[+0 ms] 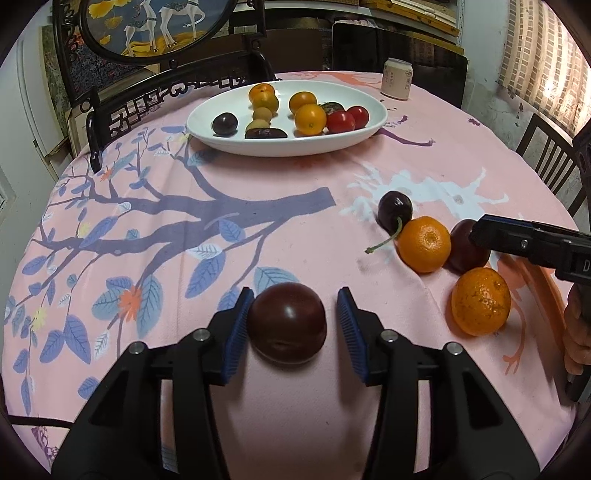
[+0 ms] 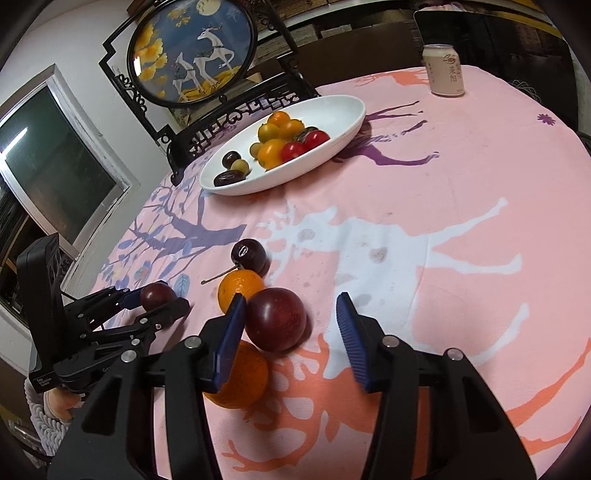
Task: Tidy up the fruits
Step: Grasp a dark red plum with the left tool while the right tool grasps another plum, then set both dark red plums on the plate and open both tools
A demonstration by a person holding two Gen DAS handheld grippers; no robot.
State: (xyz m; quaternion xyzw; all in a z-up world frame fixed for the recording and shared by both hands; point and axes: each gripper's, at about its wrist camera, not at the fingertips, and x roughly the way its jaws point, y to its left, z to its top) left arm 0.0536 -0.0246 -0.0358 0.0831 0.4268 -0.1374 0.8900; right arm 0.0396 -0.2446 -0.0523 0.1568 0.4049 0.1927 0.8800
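Note:
A dark red plum (image 1: 286, 325) lies on the pink cloth between the pads of my left gripper (image 1: 293, 299). Its left pad touches the fruit and a thin strip of cloth shows at the right pad. My right gripper (image 2: 291, 299) straddles a second plum (image 2: 275, 319), which rests against the left pad with a wide gap to the right pad. Beside that plum lie two oranges (image 2: 240, 286) (image 2: 243, 380) and a stemmed dark cherry (image 2: 249, 254). A white oval plate (image 1: 280, 146) at the back holds several oranges, tomatoes and dark fruits.
A pale drink can (image 1: 397, 79) stands on the far right of the round table. A dark carved chair (image 1: 110, 110) and a framed deer picture (image 1: 155, 22) stand behind the plate. A person's hand (image 1: 576, 332) holds the right gripper at the right edge.

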